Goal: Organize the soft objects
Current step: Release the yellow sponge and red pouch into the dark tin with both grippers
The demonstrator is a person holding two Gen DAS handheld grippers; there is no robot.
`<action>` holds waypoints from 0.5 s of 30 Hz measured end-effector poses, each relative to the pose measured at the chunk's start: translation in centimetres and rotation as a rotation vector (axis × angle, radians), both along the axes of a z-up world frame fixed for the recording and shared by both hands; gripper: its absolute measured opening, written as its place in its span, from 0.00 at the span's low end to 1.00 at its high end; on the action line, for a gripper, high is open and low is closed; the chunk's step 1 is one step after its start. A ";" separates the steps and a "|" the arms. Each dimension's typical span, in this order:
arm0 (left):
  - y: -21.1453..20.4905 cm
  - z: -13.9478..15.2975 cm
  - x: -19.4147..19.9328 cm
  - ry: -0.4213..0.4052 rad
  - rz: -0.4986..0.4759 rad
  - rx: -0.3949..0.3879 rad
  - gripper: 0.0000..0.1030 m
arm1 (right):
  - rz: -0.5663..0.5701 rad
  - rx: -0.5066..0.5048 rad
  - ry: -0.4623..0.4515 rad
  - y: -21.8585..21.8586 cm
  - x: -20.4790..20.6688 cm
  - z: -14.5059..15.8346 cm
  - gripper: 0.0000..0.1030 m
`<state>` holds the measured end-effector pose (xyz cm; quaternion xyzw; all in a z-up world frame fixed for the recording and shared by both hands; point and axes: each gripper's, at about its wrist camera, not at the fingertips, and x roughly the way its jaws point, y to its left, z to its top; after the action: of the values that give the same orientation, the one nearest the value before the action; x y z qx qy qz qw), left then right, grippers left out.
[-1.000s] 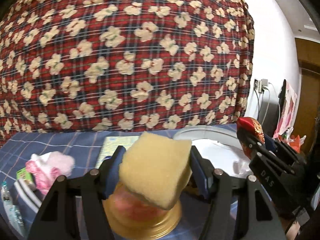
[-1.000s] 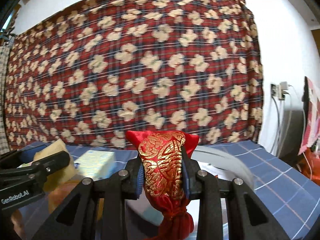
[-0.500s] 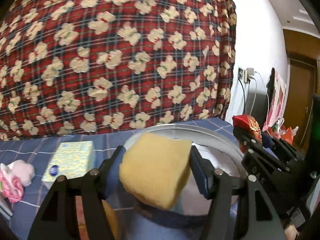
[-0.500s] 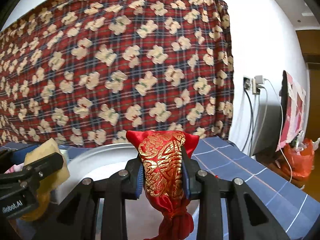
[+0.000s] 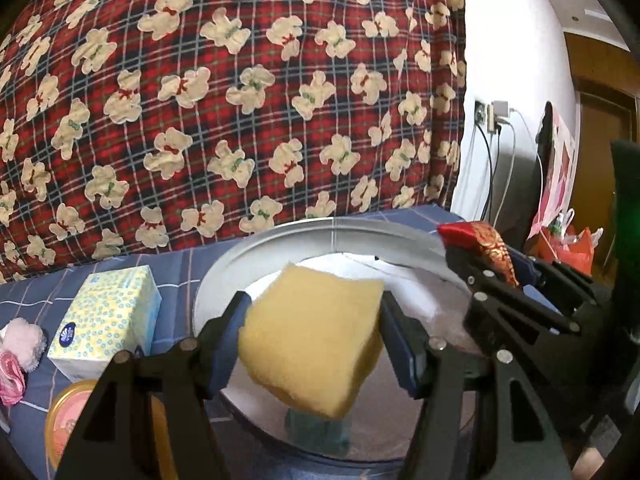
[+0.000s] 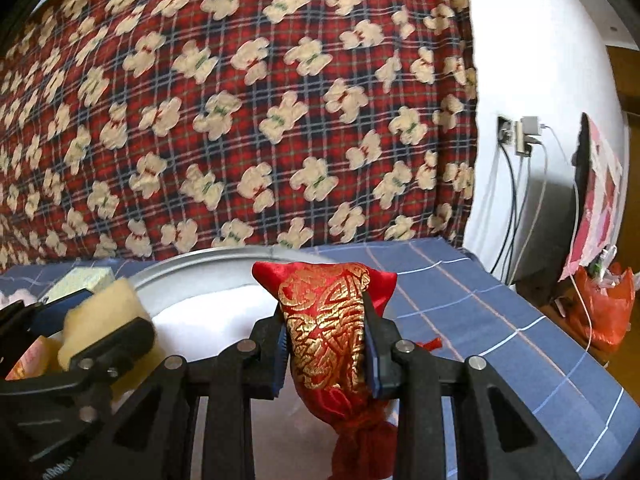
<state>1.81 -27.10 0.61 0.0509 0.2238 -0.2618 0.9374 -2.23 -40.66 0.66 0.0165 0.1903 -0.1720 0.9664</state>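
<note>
Now the left gripper [image 5: 314, 336] is pinching a yellow sponge [image 5: 312, 340] between its blue pads, the block tilted so one corner points down toward six o'clock. It hangs over the near part of a big round metal basin [image 5: 280, 240], whose rim curves from nine o'clock up past twelve in the left wrist view. A small teal thing shows under the sponge at six o'clock; what it is cannot be told.

At three o'clock in that view the right gripper [image 5: 486, 256] reaches in over the basin's rim, clamped on a red pouch [image 5: 488, 246] with gold stitching. From the right wrist view, the right gripper [image 6: 325, 344] squeezes the pouch [image 6: 326, 332] at its middle, the flat end up at twelve o'clock and the knotted neck hanging down at six. The sponge [image 6: 102, 312] and the left gripper [image 6: 104, 320] sit at nine o'clock, over the basin's [image 6: 192, 268] white inside.

To the left of the basin, at about eight o'clock in the left wrist view, a pale yellow tissue box [image 5: 106, 320] rests on the blue checked cloth [image 6: 480, 312]. Farther left lies a pink fluffy thing [image 5: 20, 344], and at seven o'clock a round gold-rimmed lid [image 5: 66, 420]. Behind everything hangs a red plaid blanket [image 5: 240, 100] with cream bears.
</note>
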 end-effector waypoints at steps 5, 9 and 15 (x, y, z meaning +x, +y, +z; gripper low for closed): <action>-0.2 -0.5 0.1 0.006 0.001 0.018 0.61 | 0.016 0.011 0.013 0.1 0.2 -0.2 0.33; -0.4 -0.7 -0.1 -0.017 0.017 0.037 0.61 | 0.028 0.033 0.018 0.0 0.3 -0.3 0.34; 0.6 -0.5 0.0 -0.030 0.068 0.014 0.80 | 0.026 0.103 0.005 -0.9 0.1 -0.4 0.58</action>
<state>1.82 -26.52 0.09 0.0538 0.2134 -0.2275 0.9486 -2.16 -41.54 0.28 0.0634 0.2017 -0.1496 0.9659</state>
